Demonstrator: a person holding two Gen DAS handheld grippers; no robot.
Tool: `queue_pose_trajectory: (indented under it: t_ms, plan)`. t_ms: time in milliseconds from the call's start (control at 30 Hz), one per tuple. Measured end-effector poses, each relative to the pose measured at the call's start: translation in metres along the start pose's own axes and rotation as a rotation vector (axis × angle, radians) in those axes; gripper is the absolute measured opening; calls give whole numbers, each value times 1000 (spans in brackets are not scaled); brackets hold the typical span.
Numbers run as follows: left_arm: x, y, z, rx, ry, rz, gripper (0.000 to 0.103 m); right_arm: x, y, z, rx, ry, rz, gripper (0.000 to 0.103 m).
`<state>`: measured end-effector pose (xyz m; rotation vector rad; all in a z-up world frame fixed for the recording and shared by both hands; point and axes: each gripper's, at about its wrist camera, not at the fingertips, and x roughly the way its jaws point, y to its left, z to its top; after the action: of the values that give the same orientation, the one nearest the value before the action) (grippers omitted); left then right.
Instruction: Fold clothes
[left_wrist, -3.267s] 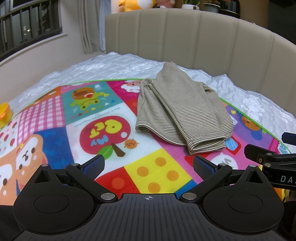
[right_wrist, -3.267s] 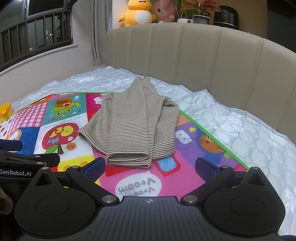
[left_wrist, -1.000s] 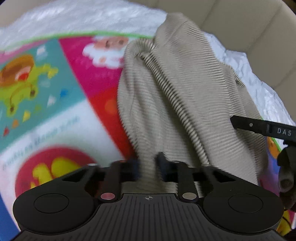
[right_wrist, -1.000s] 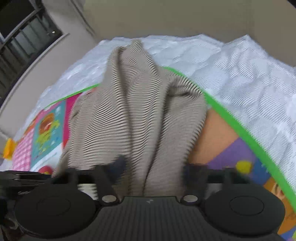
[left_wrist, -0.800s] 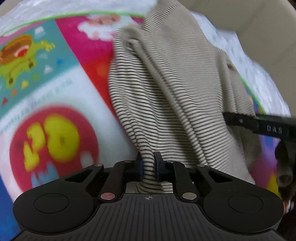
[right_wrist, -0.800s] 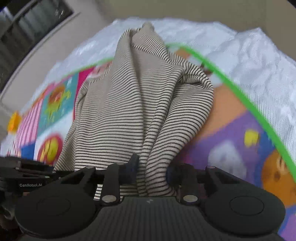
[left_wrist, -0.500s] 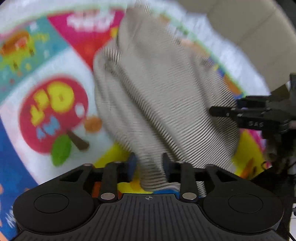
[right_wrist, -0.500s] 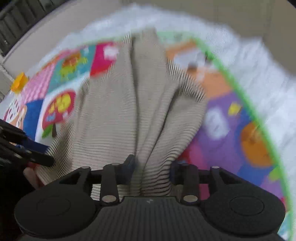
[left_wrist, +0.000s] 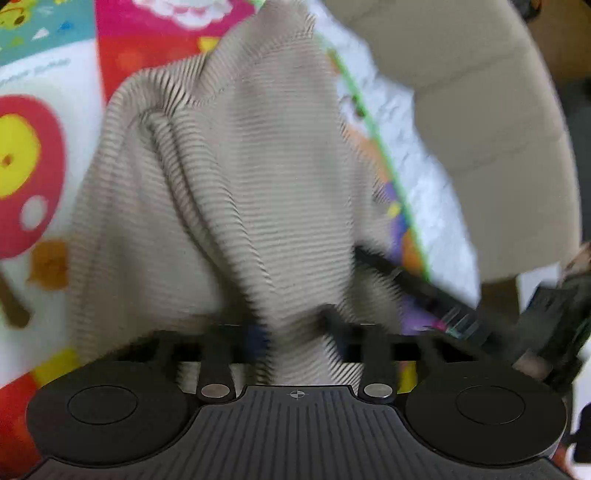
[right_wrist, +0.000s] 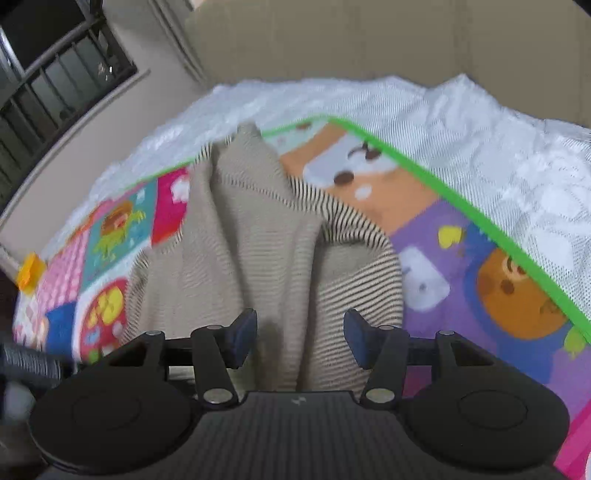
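Across the middle of both frames lay the striped garment (left_wrist: 258, 177), spread over the colourful play mat (right_wrist: 480, 266) on the white bed (right_wrist: 498, 155), its near hem running to the bottom of each view. It looked light, soft and limp, likely to sag and slide unless taken at the hem corners. Low in the left view, the left tongs (left_wrist: 295, 336) had just been closing, pinched narrowly on a bunched fold. Low in the right view, the right tongs (right_wrist: 301, 338) had just been opening, standing apart with cloth loose between them.
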<state>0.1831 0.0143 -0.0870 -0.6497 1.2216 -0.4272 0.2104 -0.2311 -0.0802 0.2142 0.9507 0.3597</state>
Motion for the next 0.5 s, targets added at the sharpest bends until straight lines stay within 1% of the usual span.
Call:
queue_pose_trajectory:
  t_ms: [67, 100, 167, 267, 367, 400, 467, 500]
  plan:
    - [-19, 1, 16, -51, -95, -86, 15, 7, -2, -2, -15, 23, -16, 52]
    - [-36, 3, 26, -65, -161, -105, 12, 10, -2, -3, -26, 29, -16, 53]
    - [-84, 12, 50, -75, -350, -115, 12, 14, 4, -5, -85, 37, -42, 53]
    - [-159, 55, 79, -190, -592, -107, 12, 19, 14, -9, -171, 37, -89, 53]
    - [-193, 116, 92, -341, -636, -38, 13, 21, 19, -11, -219, 32, -117, 55]
    - [-188, 133, 90, -383, -593, -31, 13, 22, 20, -12, -231, 29, -121, 56]
    - [-178, 168, 85, -465, -506, -17, 24, 24, 23, -15, -263, 26, -136, 57]
    - [-173, 185, 83, -506, -462, -10, 43, 24, 27, -15, -283, 24, -147, 57]
